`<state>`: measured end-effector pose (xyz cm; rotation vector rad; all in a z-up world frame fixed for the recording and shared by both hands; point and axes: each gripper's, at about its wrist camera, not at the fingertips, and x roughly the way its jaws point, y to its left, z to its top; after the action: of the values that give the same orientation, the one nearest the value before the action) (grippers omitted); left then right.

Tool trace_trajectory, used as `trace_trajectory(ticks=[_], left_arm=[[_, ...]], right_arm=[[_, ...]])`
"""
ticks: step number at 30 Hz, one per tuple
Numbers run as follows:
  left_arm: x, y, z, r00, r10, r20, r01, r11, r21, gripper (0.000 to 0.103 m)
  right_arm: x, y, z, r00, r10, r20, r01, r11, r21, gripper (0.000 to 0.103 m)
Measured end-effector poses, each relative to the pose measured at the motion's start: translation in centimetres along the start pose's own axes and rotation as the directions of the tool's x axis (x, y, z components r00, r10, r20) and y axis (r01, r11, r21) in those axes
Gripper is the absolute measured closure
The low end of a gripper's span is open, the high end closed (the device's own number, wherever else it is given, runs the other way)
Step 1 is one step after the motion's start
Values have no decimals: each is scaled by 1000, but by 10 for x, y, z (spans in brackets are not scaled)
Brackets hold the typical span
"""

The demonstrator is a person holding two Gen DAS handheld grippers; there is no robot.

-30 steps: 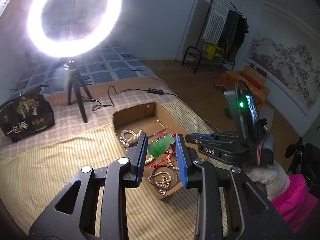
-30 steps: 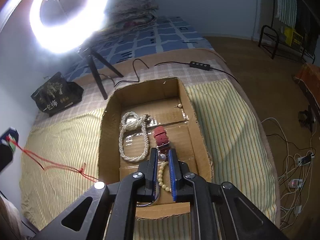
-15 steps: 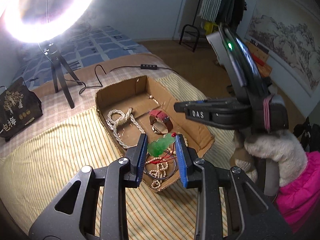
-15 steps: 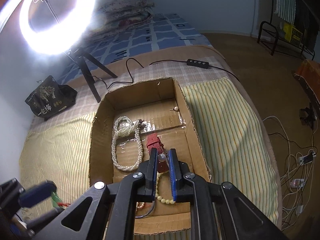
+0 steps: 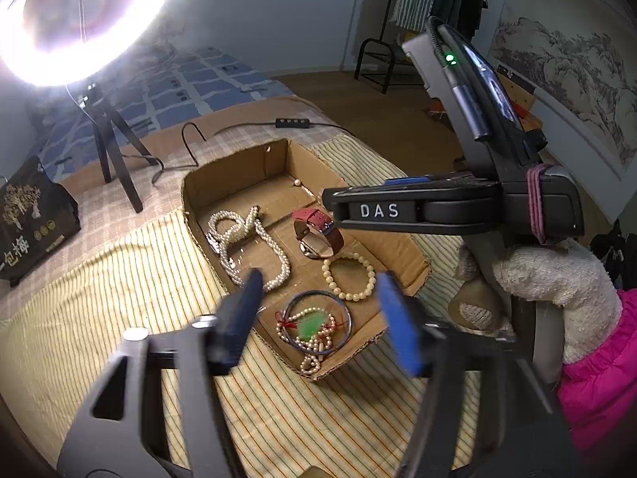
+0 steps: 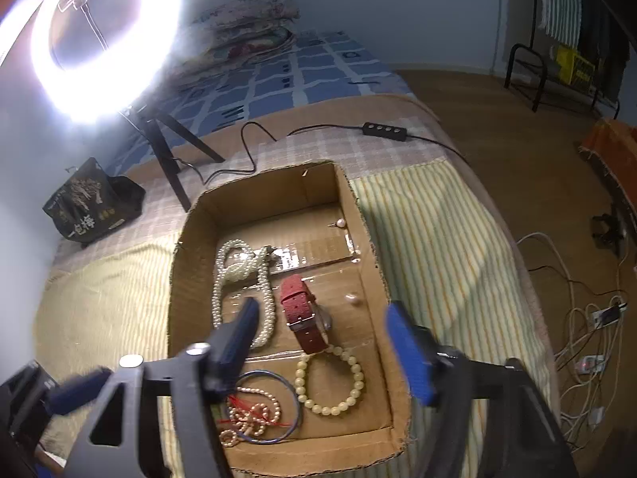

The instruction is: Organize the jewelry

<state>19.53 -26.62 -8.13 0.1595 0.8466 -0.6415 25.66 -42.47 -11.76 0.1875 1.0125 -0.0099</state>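
1. Left wrist view: the left gripper (image 5: 318, 314) has just been opening; its jaws now stand wide and released. The green pendant (image 5: 311, 326), pinched between them a second ago, now lies in the box (image 5: 414, 255) on the bed, inside the bangle (image 5: 318, 320) with small beads.
2. Right wrist view: the right gripper (image 6: 322, 342) has likewise just been opening and grasps nothing. The bead bracelet (image 6: 329, 380) it pinched earlier lies flat in the box beside the red watch (image 6: 304, 318) and pearl necklace (image 6: 243, 279).

Lit ring light (image 5: 75, 20) on tripod, wood floor (image 6: 497, 119), maybe clothes rack (image 5: 430, 20) w/ garments.
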Motion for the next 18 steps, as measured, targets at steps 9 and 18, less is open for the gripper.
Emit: trace_trajectory(ticks=[9, 18], left_arm=[[0, 1, -1, 999, 47, -8, -47, 999, 10, 29], [-6, 7, 1, 998, 66, 4, -66, 998, -22, 27]], right_arm=[[-5, 4, 5, 999, -39, 24, 39, 999, -7, 2], [-12, 6, 4, 998, -54, 38, 55, 998, -14, 0]])
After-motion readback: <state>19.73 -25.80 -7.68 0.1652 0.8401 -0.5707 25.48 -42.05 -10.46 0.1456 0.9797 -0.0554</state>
